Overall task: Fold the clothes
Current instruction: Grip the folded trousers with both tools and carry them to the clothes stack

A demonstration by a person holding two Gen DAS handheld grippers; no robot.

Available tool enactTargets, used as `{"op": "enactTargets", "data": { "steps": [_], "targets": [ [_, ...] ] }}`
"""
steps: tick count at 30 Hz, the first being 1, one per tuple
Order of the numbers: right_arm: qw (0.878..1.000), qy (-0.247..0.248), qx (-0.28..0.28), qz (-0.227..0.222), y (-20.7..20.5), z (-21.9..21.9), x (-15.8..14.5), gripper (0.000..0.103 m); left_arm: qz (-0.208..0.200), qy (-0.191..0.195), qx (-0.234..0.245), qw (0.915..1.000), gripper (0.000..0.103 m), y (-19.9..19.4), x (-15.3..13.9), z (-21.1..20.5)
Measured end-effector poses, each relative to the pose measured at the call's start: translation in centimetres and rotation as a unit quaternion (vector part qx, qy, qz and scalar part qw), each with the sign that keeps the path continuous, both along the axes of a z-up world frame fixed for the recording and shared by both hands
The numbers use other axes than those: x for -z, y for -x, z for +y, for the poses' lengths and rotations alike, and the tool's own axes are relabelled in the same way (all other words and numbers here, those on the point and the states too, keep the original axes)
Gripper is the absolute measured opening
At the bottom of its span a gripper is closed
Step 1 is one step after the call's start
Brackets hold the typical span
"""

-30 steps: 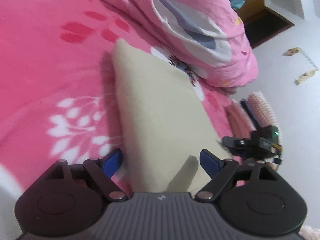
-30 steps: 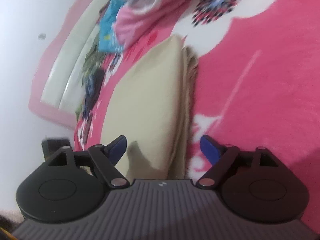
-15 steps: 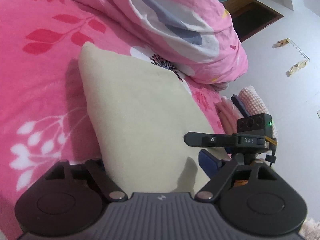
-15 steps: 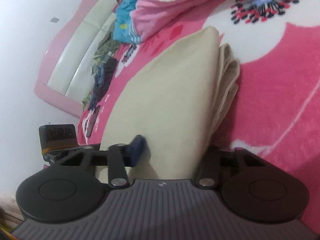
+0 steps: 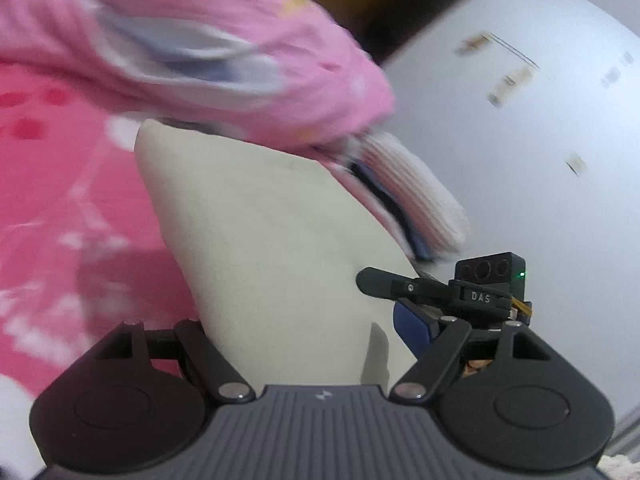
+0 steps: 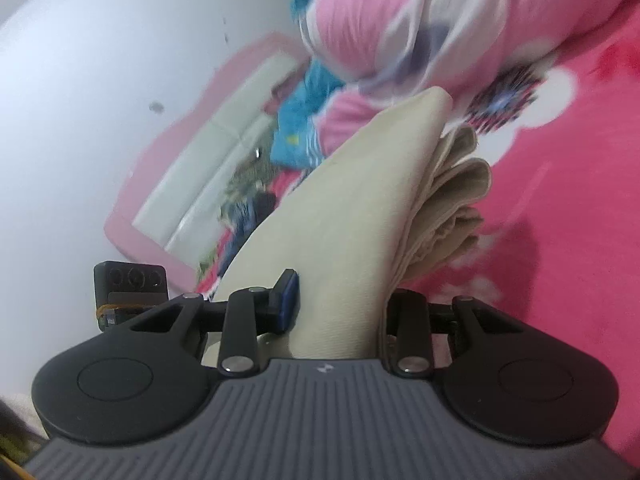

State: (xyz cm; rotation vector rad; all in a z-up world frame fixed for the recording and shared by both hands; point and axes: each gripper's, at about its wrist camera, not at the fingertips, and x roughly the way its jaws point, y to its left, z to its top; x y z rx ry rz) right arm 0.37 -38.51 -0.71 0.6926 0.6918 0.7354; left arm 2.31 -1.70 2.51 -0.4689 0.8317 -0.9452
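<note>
A folded beige garment [image 5: 272, 248] is held between both grippers above the pink floral bed [image 5: 48, 184]. My left gripper [image 5: 304, 332] is shut on its near edge; one blue pad [image 5: 412, 326] shows on the right, the other is hidden under the cloth. In the right wrist view the garment [image 6: 344, 232] is lifted and tilted, its folded layers hanging on the right side. My right gripper [image 6: 340, 304] is shut on it, with a blue pad [image 6: 288, 300] pressed on its left face. The right gripper also shows in the left wrist view [image 5: 452, 292].
A bunched pink quilt [image 5: 224, 48] lies just beyond the garment. A stack of folded clothes [image 5: 404, 196] sits at the bed's edge by the white wall. In the right wrist view a pink and white headboard [image 6: 208, 168] and blue clothes [image 6: 304, 120] lie behind.
Both grippers closed on the beige garment and lifted it off the bed. The views swung toward the quilt and the stack of folded clothes.
</note>
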Motion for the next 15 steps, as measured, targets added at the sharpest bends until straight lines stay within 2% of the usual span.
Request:
{"op": "enactTargets", "data": {
  "steps": [4, 7, 12, 15],
  "targets": [
    [0.998, 0.007, 0.053, -0.042, 7.2, -5.9, -2.6, 0.032, -0.032, 0.021, 0.067, 0.997, 0.079, 2.9, -2.5, -7.0],
    [0.994, 0.028, 0.099, -0.041, 10.8, -10.6, -3.5, 0.032, -0.044, 0.038, 0.113, 0.9919, 0.079, 4.7, -3.4, -13.0],
    [0.982, 0.063, 0.174, -0.04, 16.7, -18.4, -5.2, 0.032, -0.035, 0.056, 0.183, 0.981, 0.078, 7.1, -2.9, -24.2],
    [0.971, 0.084, 0.219, -0.039, 20.3, -23.1, -6.1, 0.032, -0.019, 0.057, 0.208, 0.9763, 0.078, 7.3, -2.0, -29.8]
  ]
}}
